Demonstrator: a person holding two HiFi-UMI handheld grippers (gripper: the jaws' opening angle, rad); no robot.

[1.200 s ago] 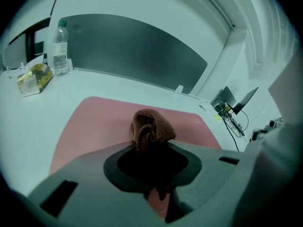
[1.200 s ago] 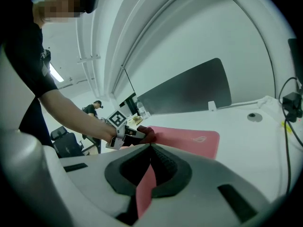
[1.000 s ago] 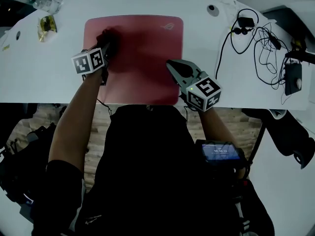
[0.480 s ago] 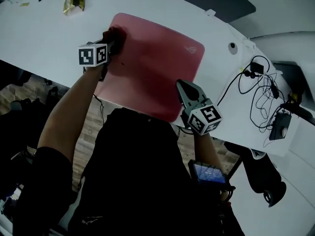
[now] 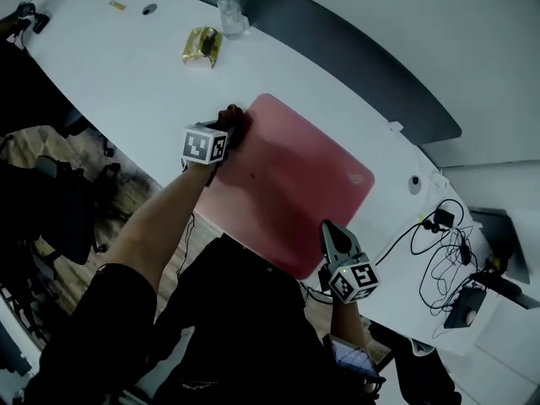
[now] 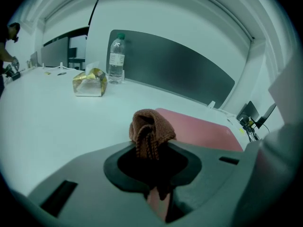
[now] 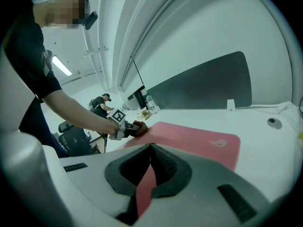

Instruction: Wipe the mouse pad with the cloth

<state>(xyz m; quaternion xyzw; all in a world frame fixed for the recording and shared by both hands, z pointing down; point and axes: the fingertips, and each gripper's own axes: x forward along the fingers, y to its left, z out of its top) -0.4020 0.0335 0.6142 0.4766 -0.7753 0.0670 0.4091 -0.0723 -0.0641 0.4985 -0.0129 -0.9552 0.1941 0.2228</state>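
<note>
A red mouse pad (image 5: 291, 184) lies on the white table (image 5: 126, 83). My left gripper (image 5: 228, 132) is shut on a bunched brown knitted cloth (image 5: 235, 120) at the pad's far left corner. In the left gripper view the cloth (image 6: 150, 128) sticks up between the jaws of the left gripper (image 6: 151, 148), with the mouse pad (image 6: 203, 130) just beyond to the right. My right gripper (image 5: 327, 229) is shut, its tips resting on the pad's near right edge. Seen from the right gripper (image 7: 150, 146), the mouse pad (image 7: 189, 138) stretches ahead to the cloth (image 7: 137, 126).
A water bottle (image 5: 229, 13) and a yellow packet (image 5: 202, 45) stand on the table beyond the pad. Black cables (image 5: 443, 243) and a charger lie at the right end. The table's near edge runs just behind both grippers. Another person (image 7: 102, 103) stands far off.
The head camera has swung, so the pad now sits diagonally in view. The left gripper with the cloth stays by the pad's far left corner; the right gripper stays on the near right edge.
</note>
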